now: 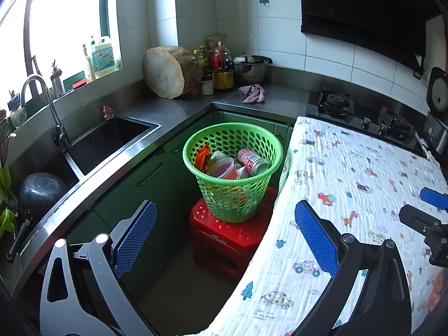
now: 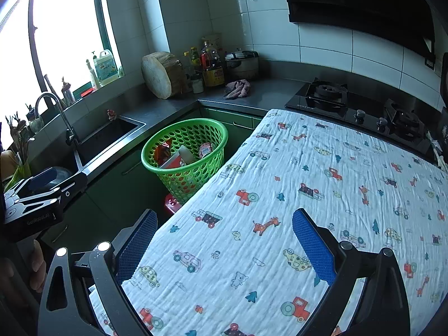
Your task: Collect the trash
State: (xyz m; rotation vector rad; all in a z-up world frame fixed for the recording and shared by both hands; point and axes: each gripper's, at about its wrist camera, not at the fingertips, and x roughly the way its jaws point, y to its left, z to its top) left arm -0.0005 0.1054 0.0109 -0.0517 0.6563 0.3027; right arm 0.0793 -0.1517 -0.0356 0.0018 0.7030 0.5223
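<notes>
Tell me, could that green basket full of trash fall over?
Maybe. The green basket sits up on a small red stool, so a bump from either gripper could tip it and spill the can and cups. Also, the patterned cloth hangs over the table edge right beside the basket; a snagged gripper might drag it. Both grippers' jaws are open and empty.

This is a home kitchen. A grey steel L-shaped counter [image 1: 179, 106] runs under white wall tiles, with a sunken steel sink [image 1: 112, 137] and curved tap [image 1: 42, 95] by the window. A black glass two-burner gas hob [image 2: 361, 112] sits below a dark extractor hood [image 2: 361, 2]. A thick round wooden chopping block [image 1: 165, 71], what look like oil and sauce bottles [image 1: 221, 70], and a lidded steel pot [image 1: 249, 68] crowd the corner.
</notes>
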